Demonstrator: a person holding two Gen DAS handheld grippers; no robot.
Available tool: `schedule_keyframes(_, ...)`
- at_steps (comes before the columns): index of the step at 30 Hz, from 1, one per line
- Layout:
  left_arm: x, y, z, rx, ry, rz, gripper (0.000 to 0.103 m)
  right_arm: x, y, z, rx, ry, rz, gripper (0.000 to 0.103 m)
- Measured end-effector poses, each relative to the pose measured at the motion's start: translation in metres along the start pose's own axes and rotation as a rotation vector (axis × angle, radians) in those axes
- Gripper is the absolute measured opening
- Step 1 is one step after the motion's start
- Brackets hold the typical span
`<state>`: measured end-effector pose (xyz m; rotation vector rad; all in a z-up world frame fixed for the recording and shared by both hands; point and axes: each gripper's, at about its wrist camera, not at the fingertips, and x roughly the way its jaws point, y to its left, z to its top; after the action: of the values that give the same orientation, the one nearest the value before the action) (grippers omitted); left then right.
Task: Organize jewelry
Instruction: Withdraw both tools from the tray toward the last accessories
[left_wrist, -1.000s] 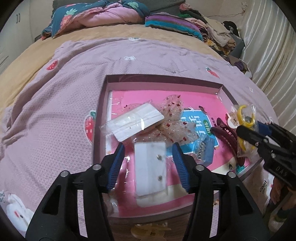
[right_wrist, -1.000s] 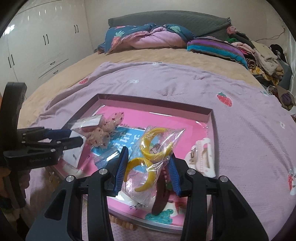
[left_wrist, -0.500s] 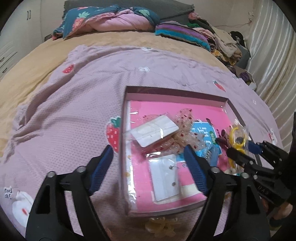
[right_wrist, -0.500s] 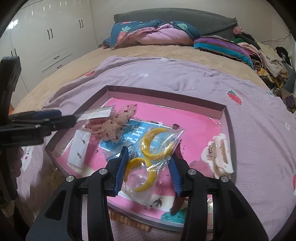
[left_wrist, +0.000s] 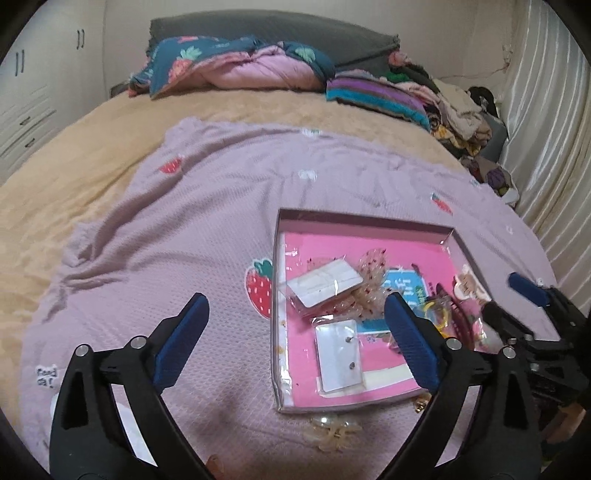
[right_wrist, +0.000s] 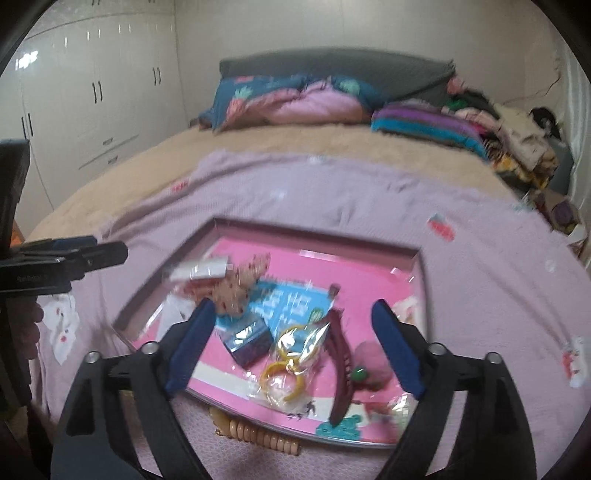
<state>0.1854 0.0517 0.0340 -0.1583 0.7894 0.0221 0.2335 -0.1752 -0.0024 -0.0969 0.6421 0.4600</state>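
A shallow pink-lined tray (left_wrist: 354, 218) (right_wrist: 317, 247) lies on the purple bedspread. In it lie white earring cards in plastic (left_wrist: 338, 356), a second card pack (left_wrist: 323, 282), a spotted bow (right_wrist: 242, 282), a bag of yellow rings (right_wrist: 291, 360), a dark red hair claw (right_wrist: 341, 360) and a small dark box (right_wrist: 251, 339). My left gripper (left_wrist: 295, 332) is open and empty above the tray's left edge. My right gripper (right_wrist: 293, 341) is open and empty above the bag of rings.
A beige hair claw (left_wrist: 334, 434) and a beige comb clip (right_wrist: 258, 434) lie on the bedspread just outside the tray's near edge. Pillows and folded clothes (left_wrist: 376, 92) pile up at the bed's head. White wardrobes (right_wrist: 74, 103) stand at the left.
My right gripper has opened and let go of the bag of yellow rings, which now lies in the tray. Both grippers have pulled back and opened wider.
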Motion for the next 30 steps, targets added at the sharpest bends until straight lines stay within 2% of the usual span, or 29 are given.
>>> schedule_keyframes(2,-0.010,-0.002,0.000,-0.001,-0.019,0.004,0.092,-0.018,0.000,0.003,-0.004,-0.042,-0.014,0.095)
schedule_keyframes(5,-0.026,-0.007,-0.004,0.012,-0.050,0.036,0.093,-0.034,0.001,0.004,-0.018,-0.072,-0.041,0.096)
schedule_keyframes(12,-0.056,-0.015,-0.006,0.011,-0.086,0.011,0.093,-0.067,0.001,0.004,0.002,-0.113,-0.040,0.096)
schedule_keyframes(19,-0.082,-0.013,-0.016,0.000,-0.121,0.034,0.093,-0.091,0.011,-0.005,0.005,-0.120,-0.040,0.097)
schedule_keyframes(23,-0.090,-0.010,-0.027,0.009,-0.120,0.049,0.093,-0.099,0.016,-0.012,-0.004,-0.110,-0.045,0.097)
schedule_keyframes(30,-0.084,-0.002,-0.049,0.014,-0.071,0.066,0.093,-0.108,0.022,-0.027,-0.005,-0.090,-0.057,0.097)
